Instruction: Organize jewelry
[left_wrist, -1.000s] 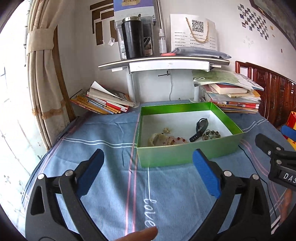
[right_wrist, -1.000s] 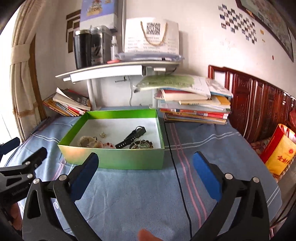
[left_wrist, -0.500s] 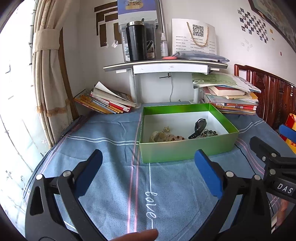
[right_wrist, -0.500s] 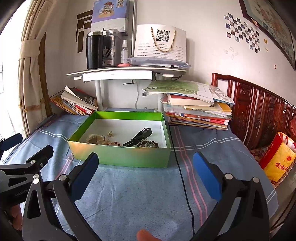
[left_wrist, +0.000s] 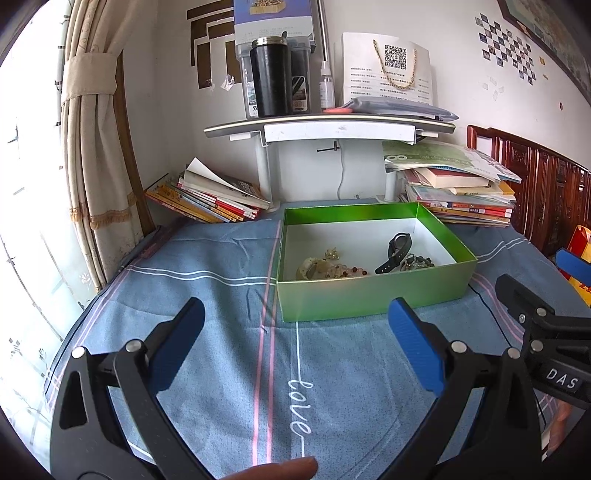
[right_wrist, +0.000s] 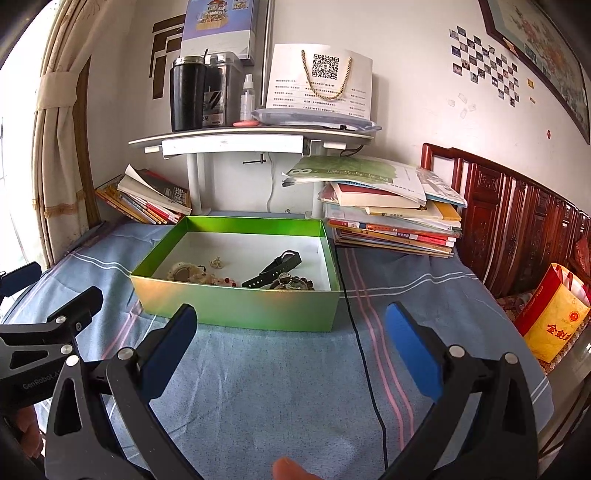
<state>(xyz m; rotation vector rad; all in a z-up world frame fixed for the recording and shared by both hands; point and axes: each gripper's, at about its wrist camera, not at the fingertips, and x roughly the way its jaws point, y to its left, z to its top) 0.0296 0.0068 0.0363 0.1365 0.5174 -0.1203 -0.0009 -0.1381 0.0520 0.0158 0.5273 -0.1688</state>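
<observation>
A green box (left_wrist: 369, 295) (right_wrist: 236, 306) with a white floor stands on the blue cloth. Inside lie a black watch (left_wrist: 397, 249) (right_wrist: 275, 268), a beaded bracelet (left_wrist: 417, 261) (right_wrist: 293, 283), a pale bead piece (left_wrist: 317, 267) (right_wrist: 184, 272) and a small gold item (left_wrist: 331, 253) (right_wrist: 216, 262). My left gripper (left_wrist: 295, 332) is open and empty, held back from the box's near wall. My right gripper (right_wrist: 290, 332) is open and empty, also short of the box. Each gripper shows at the edge of the other's view.
Book stacks lie behind the box at left (left_wrist: 207, 199) and right (left_wrist: 458, 195). A white shelf (left_wrist: 332, 127) above holds a black flask (left_wrist: 271, 79). A black cable (right_wrist: 364, 354) runs along the cloth right of the box. A carved wooden headboard (right_wrist: 517, 221) stands at right.
Both grippers have pulled back and risen from the box, which now looks smaller and farther. Both stay open and empty.
</observation>
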